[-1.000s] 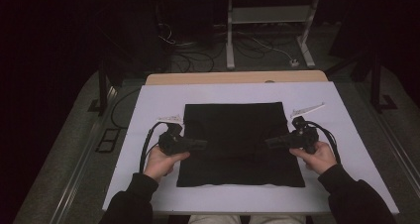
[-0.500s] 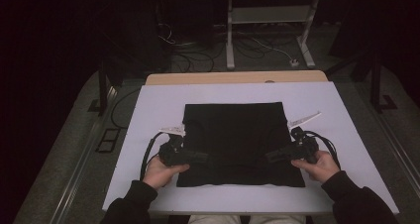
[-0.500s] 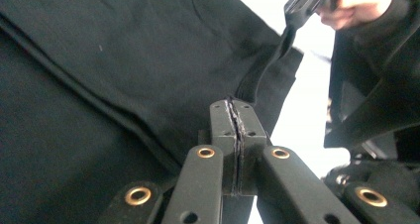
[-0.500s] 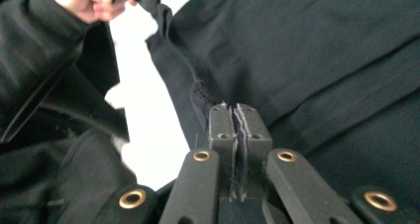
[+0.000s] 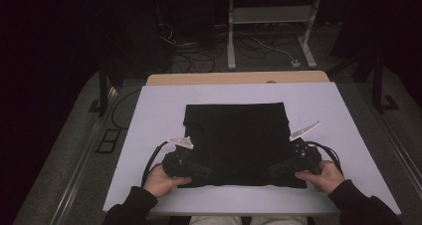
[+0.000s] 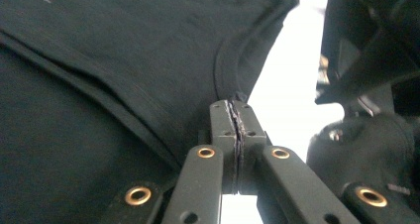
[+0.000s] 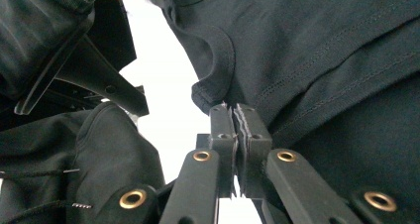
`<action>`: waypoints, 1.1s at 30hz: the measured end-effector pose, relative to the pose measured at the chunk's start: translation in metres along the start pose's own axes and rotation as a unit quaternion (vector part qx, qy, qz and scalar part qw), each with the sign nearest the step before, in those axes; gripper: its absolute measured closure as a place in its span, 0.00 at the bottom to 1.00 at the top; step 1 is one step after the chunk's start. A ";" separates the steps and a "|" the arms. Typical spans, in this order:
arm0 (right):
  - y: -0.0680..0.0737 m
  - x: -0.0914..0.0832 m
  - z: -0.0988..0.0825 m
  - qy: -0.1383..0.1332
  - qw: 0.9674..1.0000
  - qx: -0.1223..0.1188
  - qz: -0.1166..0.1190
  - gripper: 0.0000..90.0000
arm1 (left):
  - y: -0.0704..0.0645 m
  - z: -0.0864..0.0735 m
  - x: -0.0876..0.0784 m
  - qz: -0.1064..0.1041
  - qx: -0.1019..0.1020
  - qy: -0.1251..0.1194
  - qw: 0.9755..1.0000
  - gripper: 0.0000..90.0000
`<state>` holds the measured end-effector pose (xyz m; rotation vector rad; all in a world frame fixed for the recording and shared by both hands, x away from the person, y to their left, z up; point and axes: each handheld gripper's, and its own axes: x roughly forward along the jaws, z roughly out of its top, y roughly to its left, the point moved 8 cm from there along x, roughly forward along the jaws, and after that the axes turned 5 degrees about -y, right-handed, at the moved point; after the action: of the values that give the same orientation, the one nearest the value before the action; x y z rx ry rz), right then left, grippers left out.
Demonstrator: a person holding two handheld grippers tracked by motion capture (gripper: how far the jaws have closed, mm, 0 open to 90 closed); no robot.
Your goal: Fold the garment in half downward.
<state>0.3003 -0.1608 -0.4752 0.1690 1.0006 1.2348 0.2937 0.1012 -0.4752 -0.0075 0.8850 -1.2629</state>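
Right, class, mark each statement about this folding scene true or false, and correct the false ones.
1. The black garment lies on a white table top. True.
2. The left gripper stands wide open above the cloth. False: it is shut on the garment's edge.
3. The right gripper is shut on the garment. True.
4. Both grippers are at the garment's far edge. False: they are at its near corners, by the person.

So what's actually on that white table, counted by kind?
Black garment, folded flat: 1
Handheld grippers, the left gripper and the right gripper, each shut on the garment's near edge: 2
Total: 3
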 end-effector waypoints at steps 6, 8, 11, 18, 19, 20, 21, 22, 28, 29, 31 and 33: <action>0.005 0.000 -0.007 0.011 1.000 -0.003 0.003 0.95 | -0.006 -0.006 0.002 -0.006 0.008 0.019 1.000 0.98; 0.006 0.000 -0.009 0.015 1.000 -0.003 0.005 0.95 | -0.008 -0.007 0.002 -0.009 0.010 0.022 1.000 0.98; 0.007 0.001 -0.011 0.016 1.000 -0.003 0.004 0.95 | -0.010 -0.009 0.002 -0.014 0.012 0.028 0.999 0.98; 0.008 0.001 -0.014 0.019 1.000 0.000 0.002 0.95 | -0.011 -0.012 0.003 -0.016 0.012 0.035 0.999 0.98; 0.008 0.001 -0.015 0.020 1.000 0.001 0.003 0.95 | -0.011 -0.012 0.003 -0.017 0.012 0.035 0.999 0.98; 0.008 0.001 -0.015 0.020 1.000 0.001 0.002 0.95 | -0.011 -0.012 0.003 -0.018 0.012 0.037 0.999 0.98; 0.008 0.001 -0.015 0.020 1.000 0.001 0.001 0.95 | -0.011 -0.013 0.003 -0.018 0.011 0.038 0.999 0.98; 0.009 0.001 -0.015 0.020 1.000 0.001 0.001 0.95 | -0.010 -0.013 0.003 -0.018 0.013 0.041 0.999 0.98; 0.009 0.001 -0.015 0.015 1.000 -0.005 -0.003 0.92 | -0.009 -0.011 0.001 -0.019 0.005 0.033 0.999 0.96; 0.009 0.000 -0.014 0.012 1.000 -0.009 -0.006 0.90 | -0.008 -0.011 0.001 -0.016 0.006 0.033 0.999 0.96; 0.011 0.000 -0.014 0.008 1.000 -0.016 -0.013 0.87 | -0.009 -0.011 0.000 -0.017 0.006 0.034 0.999 0.90; 0.013 -0.001 -0.013 0.006 1.000 -0.018 -0.020 0.83 | -0.011 -0.010 -0.001 -0.014 0.012 0.031 0.999 0.82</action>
<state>0.2820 -0.1621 -0.4750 0.1121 0.9874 1.2184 0.2792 0.1024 -0.4767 0.0386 0.9250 -1.3062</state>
